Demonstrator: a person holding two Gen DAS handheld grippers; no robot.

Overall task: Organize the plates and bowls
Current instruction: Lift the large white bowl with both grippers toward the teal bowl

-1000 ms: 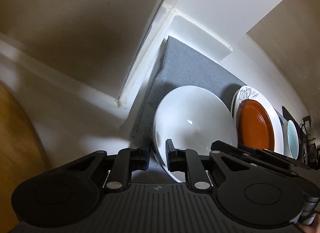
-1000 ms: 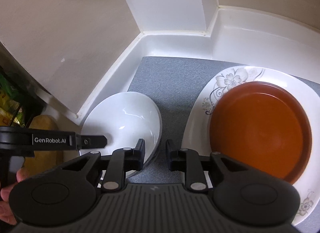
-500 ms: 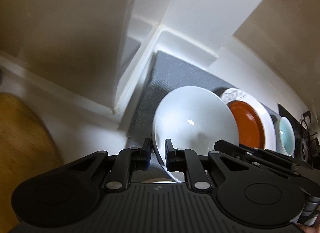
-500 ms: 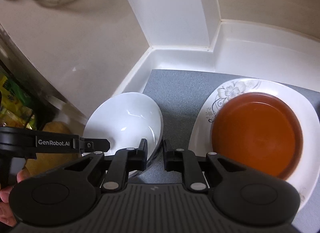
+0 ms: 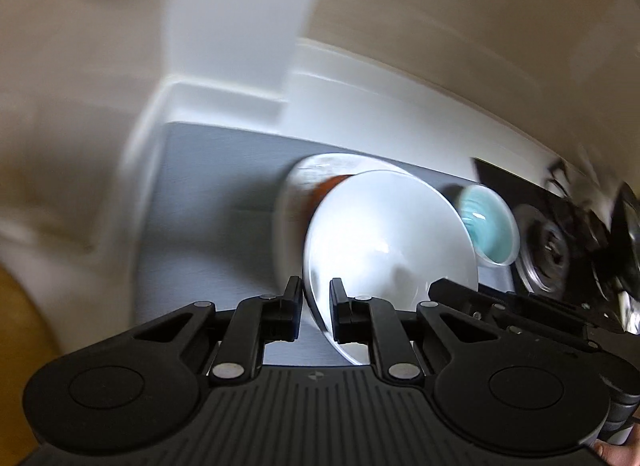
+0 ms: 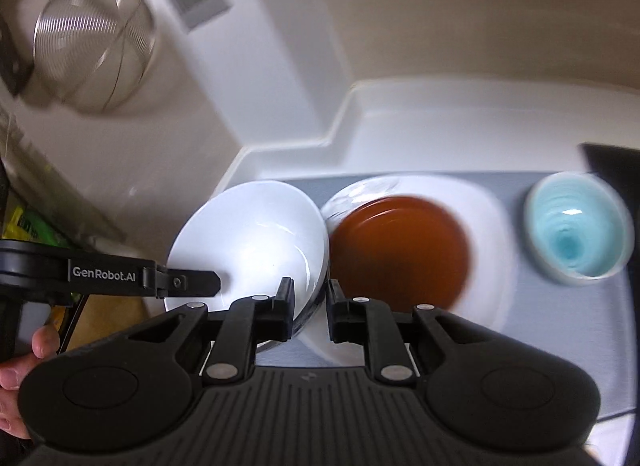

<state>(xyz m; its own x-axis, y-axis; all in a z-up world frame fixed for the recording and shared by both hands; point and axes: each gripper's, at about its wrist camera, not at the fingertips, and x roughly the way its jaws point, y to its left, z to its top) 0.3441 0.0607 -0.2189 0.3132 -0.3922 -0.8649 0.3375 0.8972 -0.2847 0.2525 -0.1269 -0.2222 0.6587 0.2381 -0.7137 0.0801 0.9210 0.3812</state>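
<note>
A white bowl [image 5: 392,242] hangs tilted above the grey mat [image 5: 208,201], held by its rim from two sides. My left gripper [image 5: 316,306] is shut on the near rim. My right gripper [image 6: 308,302] is shut on the opposite rim of the same white bowl [image 6: 252,234]. An orange plate [image 6: 400,254] lies stacked on a white floral plate [image 6: 492,234] just right of the bowl. A pale blue bowl [image 6: 580,234] sits further right on the mat. In the left wrist view the white bowl hides most of the orange plate [image 5: 324,185].
White walls and a raised white ledge [image 6: 440,113] bound the mat at the back and left. A wire strainer [image 6: 92,57] hangs at the upper left. Dark stove parts [image 5: 560,250] lie to the right of the blue bowl [image 5: 486,225]. A person's hand [image 6: 24,362] holds the left gripper.
Both grippers have risen and swung right with the white bowl between them. The bowl has left the mat's left corner and now hangs beside the orange plate; the blue bowl has come into view.
</note>
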